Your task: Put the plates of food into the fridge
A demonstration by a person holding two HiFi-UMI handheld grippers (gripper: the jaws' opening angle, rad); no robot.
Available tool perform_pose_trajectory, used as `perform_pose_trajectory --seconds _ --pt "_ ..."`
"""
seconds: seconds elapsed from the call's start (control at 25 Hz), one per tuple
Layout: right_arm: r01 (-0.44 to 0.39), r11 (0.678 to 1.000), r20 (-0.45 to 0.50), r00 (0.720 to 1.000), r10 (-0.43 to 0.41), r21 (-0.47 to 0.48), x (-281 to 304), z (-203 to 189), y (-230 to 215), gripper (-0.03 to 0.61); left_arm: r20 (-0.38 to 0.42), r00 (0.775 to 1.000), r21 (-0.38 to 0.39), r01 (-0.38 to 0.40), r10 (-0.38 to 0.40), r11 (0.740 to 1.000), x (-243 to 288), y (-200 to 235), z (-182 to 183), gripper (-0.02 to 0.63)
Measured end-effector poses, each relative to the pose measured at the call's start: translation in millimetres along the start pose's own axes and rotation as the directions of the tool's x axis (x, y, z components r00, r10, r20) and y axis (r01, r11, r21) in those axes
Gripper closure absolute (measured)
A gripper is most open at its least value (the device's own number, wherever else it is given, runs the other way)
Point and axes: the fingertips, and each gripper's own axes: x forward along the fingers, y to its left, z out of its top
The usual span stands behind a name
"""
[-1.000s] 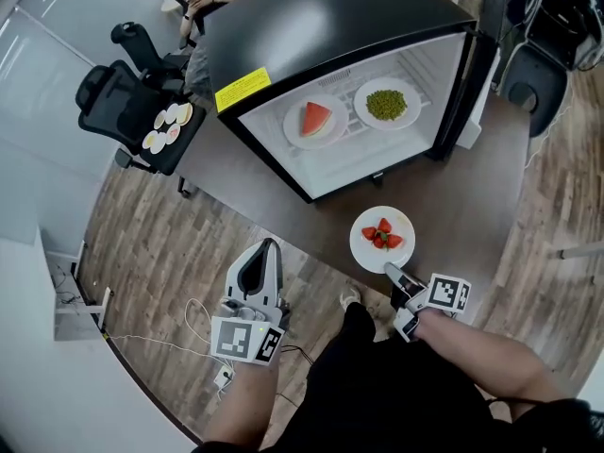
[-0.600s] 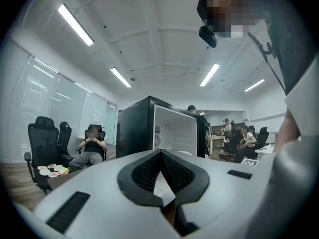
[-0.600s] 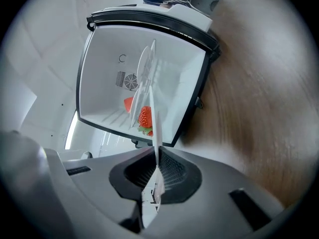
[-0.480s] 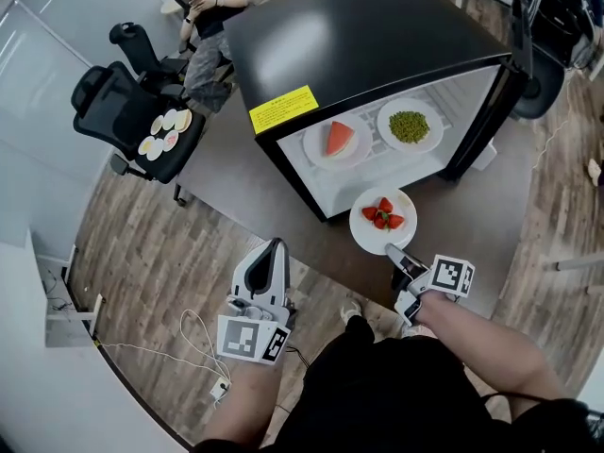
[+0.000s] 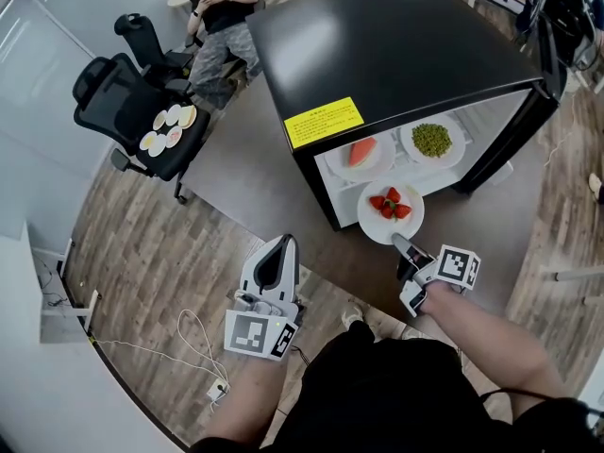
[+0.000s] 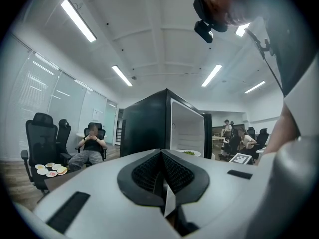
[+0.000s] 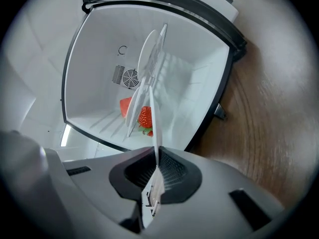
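Pinching the rim of the strawberry plate (image 5: 380, 226) in the right gripper (image 5: 401, 244), at the mouth of the open fridge (image 5: 396, 55) (watermelon plate (image 5: 378, 164) and peas plate (image 5: 452, 157) on the shelf inside); holding the left gripper (image 5: 280, 245) aside, jaws together on nothing.

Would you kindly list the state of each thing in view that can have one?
fridge, door open.
strawberry plate, held by its rim at the fridge's opening, not yet on the shelf.
watermelon plate, inside the fridge.
peas plate, inside the fridge, beside the watermelon plate.
right gripper, shut on the strawberry plate's rim.
left gripper, shut, empty.
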Motion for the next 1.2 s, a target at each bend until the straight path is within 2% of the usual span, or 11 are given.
perform_pose_trajectory --seconds 0.44,0.56,0.84,1.2 --pt "0.002 1.000 0.023 1.000 -0.003 0.028 40.9 19.2 1.5 0.560 -0.010 1.000 0.007 0.008 -0.008 1.000 24.1 31.1 -5.7 0.609" --pt "-0.019 0.999 0.040 0.999 0.017 0.051 55.7 23.8 6.7 0.560 -0.006 1.000 -0.006 0.003 -0.003 1.000 32.5 44.0 -5.9 0.609" --pt "-0.034 0.995 0.090 0.996 0.026 0.092 82.9 40.0 3.0 0.560 -0.029 0.999 -0.009 0.046 -0.046 0.999 48.1 55.9 -17.4 0.609" --pt "-0.019 0.990 0.100 0.995 0.006 0.137 109.1 43.9 -2.6 0.560 -0.066 0.996 0.009 0.068 -0.068 0.998 46.9 70.5 -22.7 0.609"
